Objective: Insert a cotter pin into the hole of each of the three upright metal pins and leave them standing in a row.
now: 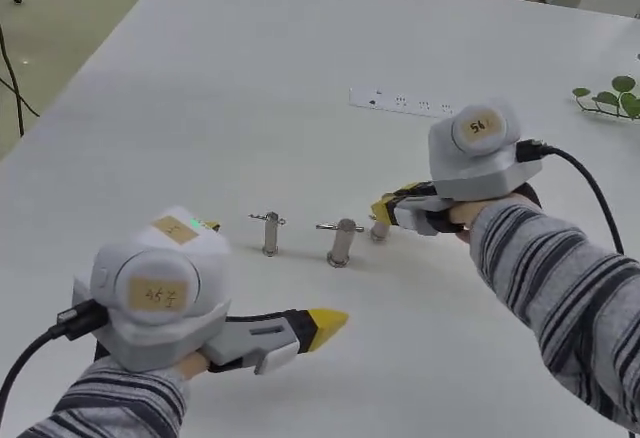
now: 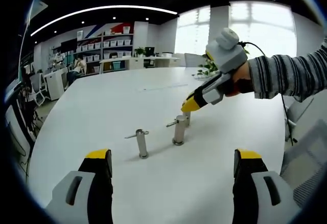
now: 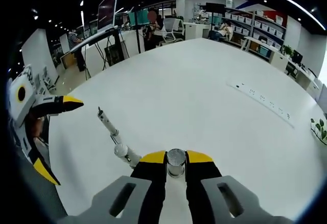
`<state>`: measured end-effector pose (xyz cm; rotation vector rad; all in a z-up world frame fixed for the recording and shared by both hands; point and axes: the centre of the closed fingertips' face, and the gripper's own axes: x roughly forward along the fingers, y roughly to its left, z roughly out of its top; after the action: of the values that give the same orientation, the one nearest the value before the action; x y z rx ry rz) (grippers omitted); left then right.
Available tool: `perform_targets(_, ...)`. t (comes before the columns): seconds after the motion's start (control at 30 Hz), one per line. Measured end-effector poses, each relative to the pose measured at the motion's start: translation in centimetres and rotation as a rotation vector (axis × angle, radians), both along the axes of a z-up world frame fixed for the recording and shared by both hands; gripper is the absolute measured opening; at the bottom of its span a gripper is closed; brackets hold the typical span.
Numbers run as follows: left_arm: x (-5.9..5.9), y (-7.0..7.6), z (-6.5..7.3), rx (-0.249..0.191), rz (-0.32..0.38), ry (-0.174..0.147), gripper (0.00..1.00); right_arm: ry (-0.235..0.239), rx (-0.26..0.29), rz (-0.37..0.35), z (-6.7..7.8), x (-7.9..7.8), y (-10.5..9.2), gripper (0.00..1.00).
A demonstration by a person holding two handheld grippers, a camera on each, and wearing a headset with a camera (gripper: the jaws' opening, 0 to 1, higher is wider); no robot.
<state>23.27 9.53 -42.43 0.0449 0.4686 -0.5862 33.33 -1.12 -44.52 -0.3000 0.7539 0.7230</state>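
The left hand-held gripper [image 1: 322, 325] hovers toward the surface's [image 1: 300, 78] near edge, jaws spread wide. Mid-surface, a first pin [image 1: 270, 234] and a second pin [image 1: 342, 244] stand upright, each with a cotter pin crosswise near its top. Beside them, the right hand-held gripper [image 1: 382, 212] pinches the third pin [image 3: 176, 162].

White worktop [image 1: 300, 58], large, rounded edge. Power strip [image 1: 405, 103] toward its far edge; green plant [image 1: 612, 98] at its right edge. Pale floor [image 1: 60, 18]. Shelving [image 2: 102, 50] with what may be bins. Bright windows [image 2: 204, 29]. Curved ceiling light strip [image 2: 102, 12]. Desk monitor [image 3: 110, 9] beyond.
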Motion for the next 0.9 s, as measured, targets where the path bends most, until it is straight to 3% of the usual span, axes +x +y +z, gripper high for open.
perform_targets(0.27,0.0,0.1,0.0,0.008,0.002,0.002,0.99,0.024,-0.01,0.011,-0.2,-2.6,-1.0,0.08)
perform_targets(0.33,0.0,0.0,0.0,0.008,0.001,-0.003,0.99,0.027,-0.008,0.016,-0.3,-2.2,-1.4,0.08)
perform_targets(0.47,-0.1,-0.1,0.1,0.009,-0.004,-0.005,0.99,0.031,0.002,0.025,-0.1,-3.7,-1.4,0.08)
perform_targets(0.9,-0.1,-0.3,0.1,0.006,-0.009,-0.004,0.99,0.036,0.04,0.093,0.5,-7.0,0.9,0.08)
